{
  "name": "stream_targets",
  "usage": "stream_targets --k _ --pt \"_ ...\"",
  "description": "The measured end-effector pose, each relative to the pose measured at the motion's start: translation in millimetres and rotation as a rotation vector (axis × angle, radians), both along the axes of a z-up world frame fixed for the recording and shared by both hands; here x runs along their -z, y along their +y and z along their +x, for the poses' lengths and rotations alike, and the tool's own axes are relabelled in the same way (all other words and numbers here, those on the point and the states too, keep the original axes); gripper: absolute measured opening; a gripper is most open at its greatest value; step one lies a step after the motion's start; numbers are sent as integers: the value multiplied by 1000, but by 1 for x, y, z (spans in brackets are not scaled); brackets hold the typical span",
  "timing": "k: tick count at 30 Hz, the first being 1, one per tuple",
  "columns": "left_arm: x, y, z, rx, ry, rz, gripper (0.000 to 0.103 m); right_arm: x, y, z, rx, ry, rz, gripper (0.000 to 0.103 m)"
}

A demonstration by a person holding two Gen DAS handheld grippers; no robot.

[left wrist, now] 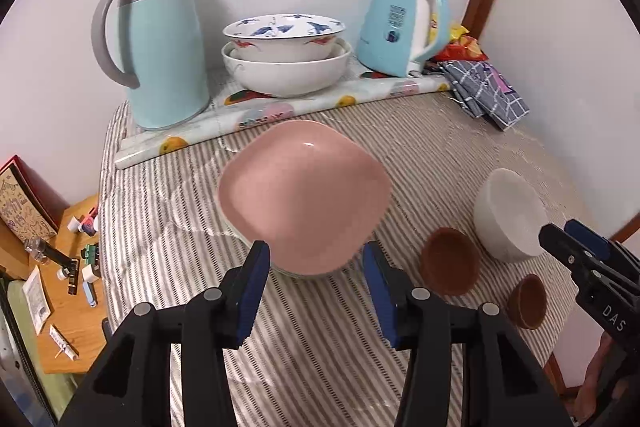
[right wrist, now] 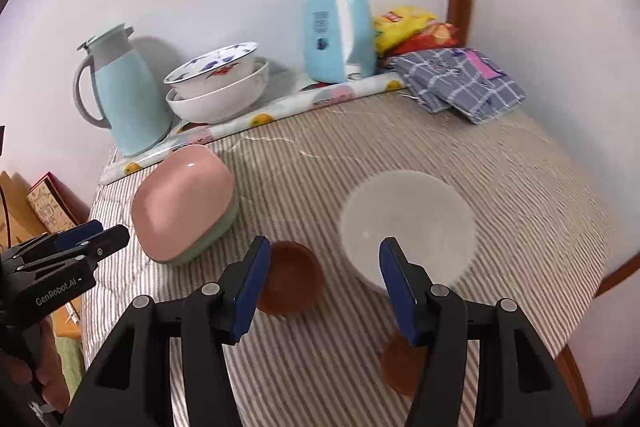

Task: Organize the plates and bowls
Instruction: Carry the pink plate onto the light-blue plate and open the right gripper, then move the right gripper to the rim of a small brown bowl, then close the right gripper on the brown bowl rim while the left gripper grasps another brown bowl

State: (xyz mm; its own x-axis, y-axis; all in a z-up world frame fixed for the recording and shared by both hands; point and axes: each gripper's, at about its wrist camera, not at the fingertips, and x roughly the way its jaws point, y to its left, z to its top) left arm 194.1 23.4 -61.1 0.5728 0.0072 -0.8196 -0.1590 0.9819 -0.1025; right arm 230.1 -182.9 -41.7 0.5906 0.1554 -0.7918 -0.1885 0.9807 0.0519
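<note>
Nearest to us, our left claw (left wrist: pixel 316 291) hangs part-way spread over the striped desk (left wrist: pixel 320 359), its blue pads bare and clear of everything; the pink plate (left wrist: pixel 304 195) lies just beyond its tips, untouched. Our right claw (right wrist: pixel 322 287) is likewise released and empty, its jaws standing about half apart above the desk, with the larger brown bowl (right wrist: pixel 294 277) showing beside its left pad and the white bowl (right wrist: pixel 408 227) just past its right pad, neither one pressed. A smaller brown bowl (left wrist: pixel 528 301) sits close by at the desk's near edge. We judge the sorting partly done: the pink plate rests on top of a pale green plate (right wrist: pixel 212 237), so the plates appear gathered into one pile, while the white bowl and the two brown bowls stand loose and apart from each other, not yet nested. Farther back, against the wall, two big patterned bowls (left wrist: pixel 286 55) already sit one inside the other on a fruit-print mat (left wrist: pixel 256 115), between a blue flask (left wrist: pixel 160 43) and a blue kettle (left wrist: pixel 400 27).
</note>
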Motion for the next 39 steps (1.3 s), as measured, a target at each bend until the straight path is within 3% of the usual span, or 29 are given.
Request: stream_targets --k 9,17,23,29,39 --pt "4 -38 -3 57 4 -7 46 12 -63 -20 97 16 -2 56" --pt "17 -62 1 78 10 -17 46 41 -102 -29 136 84 7 52" --pt "30 -77 8 86 34 -9 46 66 -110 -28 121 138 23 43" --pt "37 -83 13 84 42 0 46 94 -114 -23 107 188 56 26" --pt "53 -90 28 91 70 -23 46 117 -110 -16 88 219 97 23"
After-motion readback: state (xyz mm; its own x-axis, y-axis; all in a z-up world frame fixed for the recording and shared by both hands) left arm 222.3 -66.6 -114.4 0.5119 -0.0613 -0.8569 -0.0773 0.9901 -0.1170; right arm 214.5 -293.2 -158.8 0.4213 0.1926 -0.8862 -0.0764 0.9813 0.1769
